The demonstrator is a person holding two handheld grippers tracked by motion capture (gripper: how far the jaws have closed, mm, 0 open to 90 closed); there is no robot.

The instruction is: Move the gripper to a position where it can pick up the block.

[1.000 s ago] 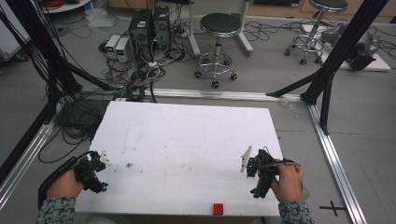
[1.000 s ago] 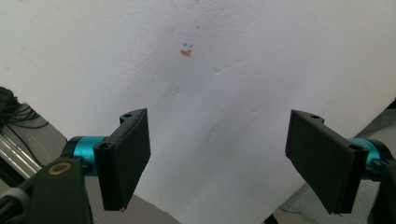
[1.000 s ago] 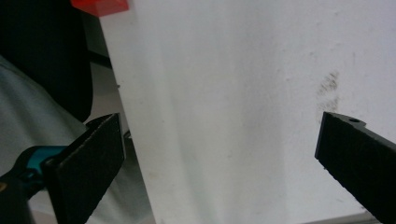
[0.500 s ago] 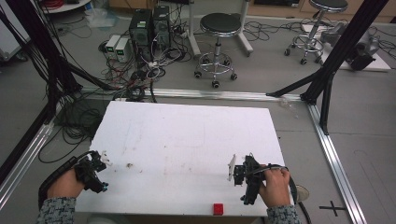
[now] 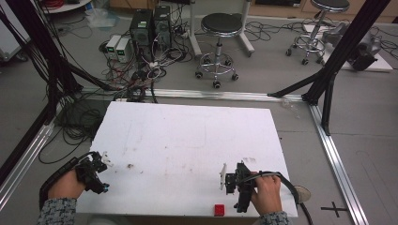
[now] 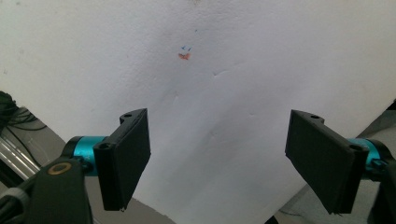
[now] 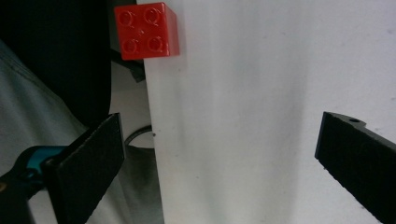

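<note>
The left gripper (image 5: pixel 96 166) rests at the white table's (image 5: pixel 187 140) near-left corner, jaws spread wide and empty. The right gripper (image 5: pixel 231 180), gripped from behind by the right hand (image 5: pixel 266 194), lies turned leftward, jaws parted and empty. The red brick (image 5: pixel 218 210) sits at the near edge, just beside it.

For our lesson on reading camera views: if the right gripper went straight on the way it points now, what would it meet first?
Probably the red brick at the white table's near edge, though it sits left of the right gripper's centre line, so the open jaws might miss it.

lone red brick (image 5: pixel 218 209) at table (image 5: pixel 187 136) edge
</note>
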